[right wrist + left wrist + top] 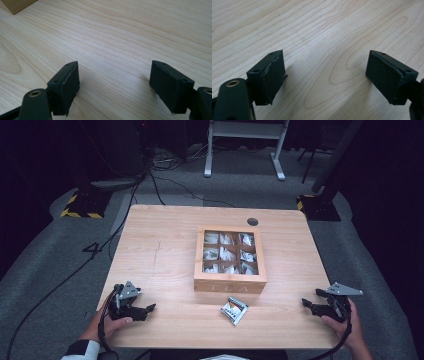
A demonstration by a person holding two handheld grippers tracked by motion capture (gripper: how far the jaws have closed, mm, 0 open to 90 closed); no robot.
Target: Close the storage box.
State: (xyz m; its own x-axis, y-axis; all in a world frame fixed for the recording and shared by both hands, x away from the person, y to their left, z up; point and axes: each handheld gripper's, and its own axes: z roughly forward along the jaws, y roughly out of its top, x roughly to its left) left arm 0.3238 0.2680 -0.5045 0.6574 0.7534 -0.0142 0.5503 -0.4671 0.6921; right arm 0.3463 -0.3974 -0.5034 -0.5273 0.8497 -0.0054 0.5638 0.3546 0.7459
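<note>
left gripper [150, 309] sits at the near left corner of the table [160, 245], held in the person's left hand [107, 326]. its jaws stand apart with nothing between them; in the left gripper view the gripper [325, 75] shows bare wood grain in the gap, and the pads [273, 76] touch nothing.

right gripper [306, 303] sits at the near right edge of the table, held in the right hand [345, 327]. its jaws are likewise released and empty; the right gripper view shows the gripper [113, 82] over bare table surface, with a corner of the wooden box [18, 5] at the top left of that view.

the tea bag packet [234, 309] lies flat on the table between the two grippers, nearer the right one, well apart from both. it rests just in front of the wooden box [230, 283], not touching it.

the box stands beyond the packet, farther from both grippers, roughly midway between them. its windowed lid is down, and through the panes nine compartments show pale packets [227, 254]. lettering on the front wall is too faint to read with certainty.
</note>
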